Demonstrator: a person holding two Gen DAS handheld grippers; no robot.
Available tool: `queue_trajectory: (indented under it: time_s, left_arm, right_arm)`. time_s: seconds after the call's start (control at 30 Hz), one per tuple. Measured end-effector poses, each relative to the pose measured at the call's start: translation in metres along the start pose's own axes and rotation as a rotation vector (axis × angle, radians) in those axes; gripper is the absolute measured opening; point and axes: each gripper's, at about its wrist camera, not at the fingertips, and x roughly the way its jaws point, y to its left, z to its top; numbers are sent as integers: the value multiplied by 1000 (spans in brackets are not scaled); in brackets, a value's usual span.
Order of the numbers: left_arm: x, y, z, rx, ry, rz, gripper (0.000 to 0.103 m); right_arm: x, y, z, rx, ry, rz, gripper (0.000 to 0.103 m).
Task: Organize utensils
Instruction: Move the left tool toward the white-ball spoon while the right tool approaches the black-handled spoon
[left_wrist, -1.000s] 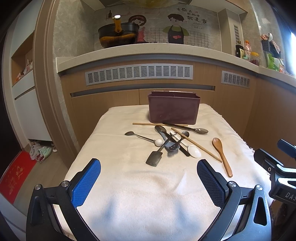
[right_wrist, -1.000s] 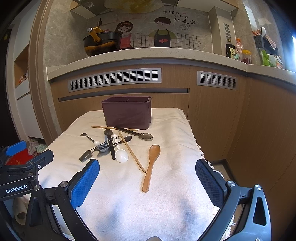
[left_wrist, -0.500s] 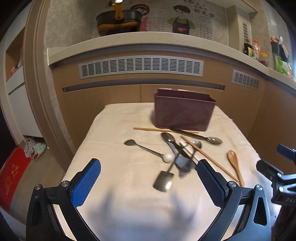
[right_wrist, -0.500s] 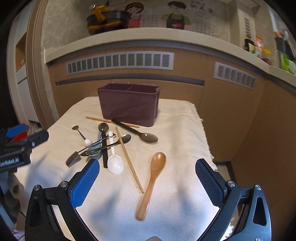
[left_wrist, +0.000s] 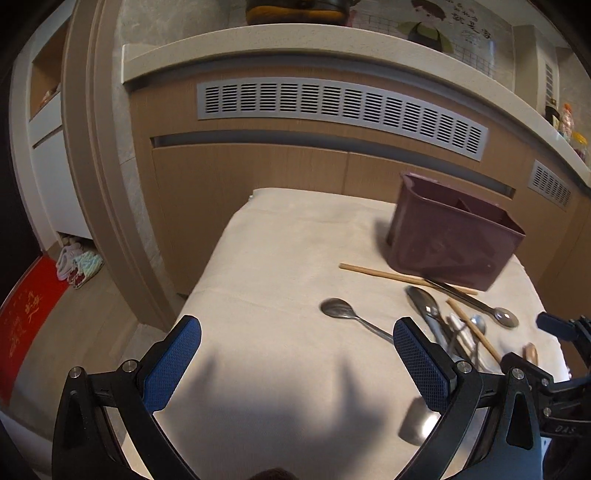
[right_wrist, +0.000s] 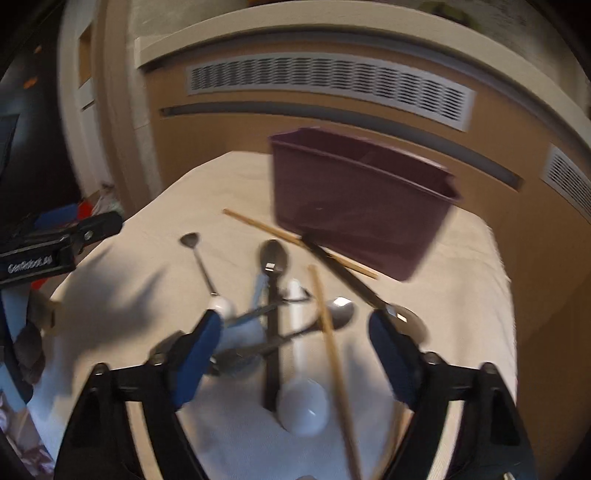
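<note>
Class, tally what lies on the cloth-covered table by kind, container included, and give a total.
wooden chopsticks: 2
metal-bowled spoons: 4
white spoon: 1
wooden spoon: 1
metal spatula: 1
purple bin: 1
total: 10

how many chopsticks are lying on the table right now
2. One chopstick lies along the front of the purple bin, partly under a dark-handled spoon. The other chopstick runs toward the camera across the utensil pile. More may be hidden.
</note>
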Motion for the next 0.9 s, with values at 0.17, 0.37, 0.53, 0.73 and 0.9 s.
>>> queue_trajectory:
  time_s: [0.17, 0.37, 0.53, 0.73, 0.9]
  left_arm:
    - [10, 1, 0, 41, 6, -48, 103]
    - [27, -44, -14, 255, 133, -211, 103]
    - [25, -73, -20, 237, 150, -304, 103]
    - [35, -88, -15, 176, 188, -153, 103]
    - [39, -105, -16, 148, 198, -151, 76]
  right_arm:
    - [17, -2, 13, -60, 26, -13, 61]
    - [12, -49, -2, 86, 44, -118, 64]
    - [-6, -70, -21, 120, 29, -158, 64]
    - [-29, -83, -36, 152, -27, -189, 67]
    - [-35, -92, -48, 203, -59, -201, 67]
